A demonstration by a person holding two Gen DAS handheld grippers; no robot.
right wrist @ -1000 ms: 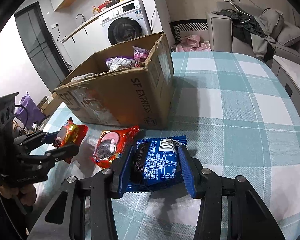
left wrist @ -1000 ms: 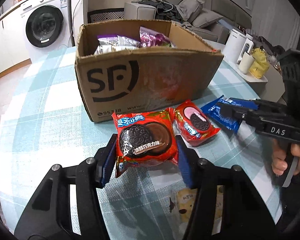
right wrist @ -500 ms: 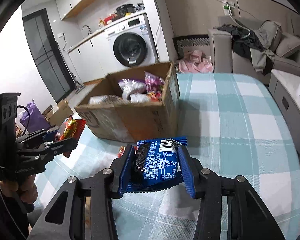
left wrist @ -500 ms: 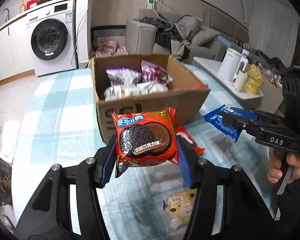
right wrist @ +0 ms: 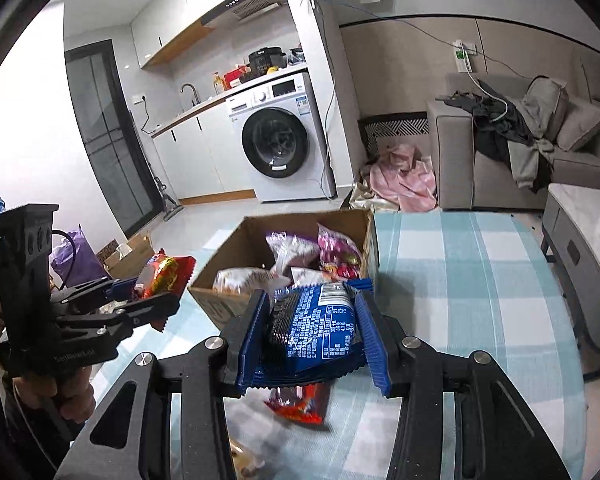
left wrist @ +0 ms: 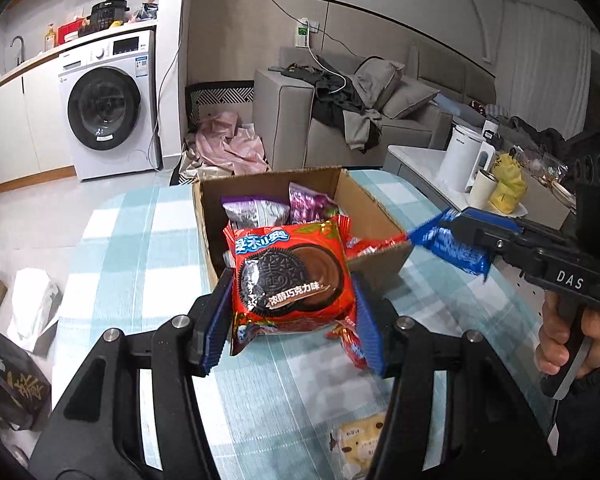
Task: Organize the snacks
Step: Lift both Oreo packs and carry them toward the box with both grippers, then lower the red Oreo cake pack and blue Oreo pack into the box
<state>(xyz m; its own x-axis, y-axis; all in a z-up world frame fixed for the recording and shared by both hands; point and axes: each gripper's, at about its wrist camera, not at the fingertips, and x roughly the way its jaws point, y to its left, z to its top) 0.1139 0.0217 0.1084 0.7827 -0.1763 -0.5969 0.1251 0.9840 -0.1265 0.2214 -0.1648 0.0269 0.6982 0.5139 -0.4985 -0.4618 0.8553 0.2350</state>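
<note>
My left gripper [left wrist: 290, 320] is shut on a red chocolate Oreo pack [left wrist: 292, 276] and holds it up in front of the open cardboard box [left wrist: 376, 216]. My right gripper [right wrist: 312, 340] is shut on a blue Oreo pack [right wrist: 316, 328], held in the air near the box [right wrist: 224, 308]. Each gripper shows in the other's view: the right one [left wrist: 452, 236] at the box's right corner, the left one [right wrist: 156, 292] left of the box. The box holds several snack bags [left wrist: 256, 212].
A second red Oreo pack [right wrist: 300, 404] lies on the checked tablecloth [left wrist: 132, 248] below my grippers. A pale yellow snack pack [left wrist: 360, 440] lies nearer. A kettle and cup [left wrist: 464, 164] stand on a side table at the right. A washing machine [left wrist: 112, 104] stands beyond the table.
Both grippers have risen with their packs from the table to above the height of the box's rim. The second red pack stays on the table.
</note>
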